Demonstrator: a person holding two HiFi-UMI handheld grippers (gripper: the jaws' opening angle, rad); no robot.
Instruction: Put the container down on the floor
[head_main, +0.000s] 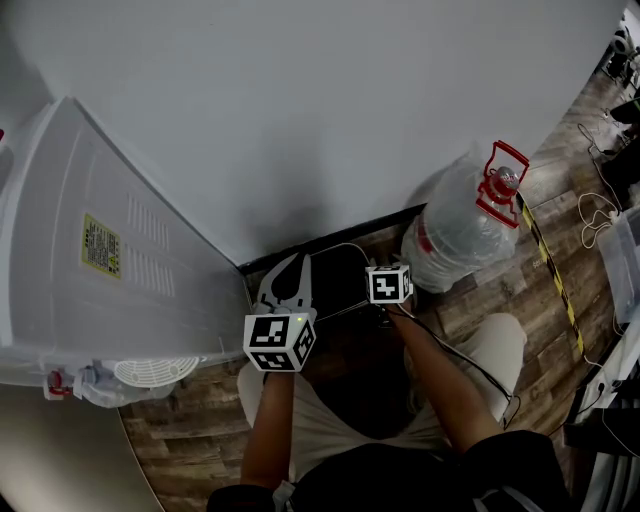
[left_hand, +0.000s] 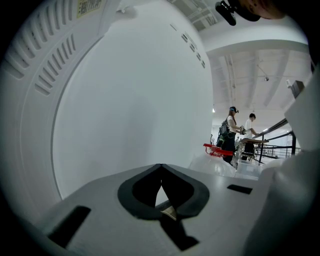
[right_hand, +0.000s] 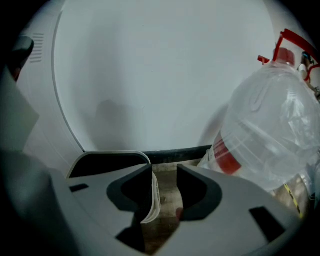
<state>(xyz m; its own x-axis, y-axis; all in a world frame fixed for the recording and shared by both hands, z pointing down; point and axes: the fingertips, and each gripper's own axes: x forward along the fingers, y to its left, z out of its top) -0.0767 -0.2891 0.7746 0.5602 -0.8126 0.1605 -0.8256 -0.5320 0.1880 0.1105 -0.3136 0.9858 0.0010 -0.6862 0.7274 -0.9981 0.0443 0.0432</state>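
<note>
- My right hand-held gripper (right_hand: 165, 172) has its jaws partly apart. The pale rim (right_hand: 154, 197) of the black container (right_hand: 107, 162) stands between them.
- The rim lies against the jaw on the left of the right gripper view. A strip of wooden floor (right_hand: 169, 200) shows between the rim and the other jaw, so the jaws are not clamped on it.
- The container sits low at the foot of the white wall (head_main: 300, 100), beside the dark baseboard (right_hand: 185, 152). In the head view it is at centre frame, between my two hand-held grippers. I cannot tell whether its bottom rests on the floor.
- My left hand-held gripper (left_hand: 161, 170) has its jaws closed tip to tip, with only a thin slit between the black pads. It holds nothing and points at the wall, left of the container.
- A large clear water bottle (head_main: 455, 230) with a red carry handle (head_main: 503, 170) stands on the floor at the right, just beside the container and close to the wall.
- A white appliance (head_main: 110, 250) with vent slots and a yellow label fills the left of the head view.
- A yellow-and-black tape line (head_main: 548, 265) runs along the floor to the right of the bottle.
</note>
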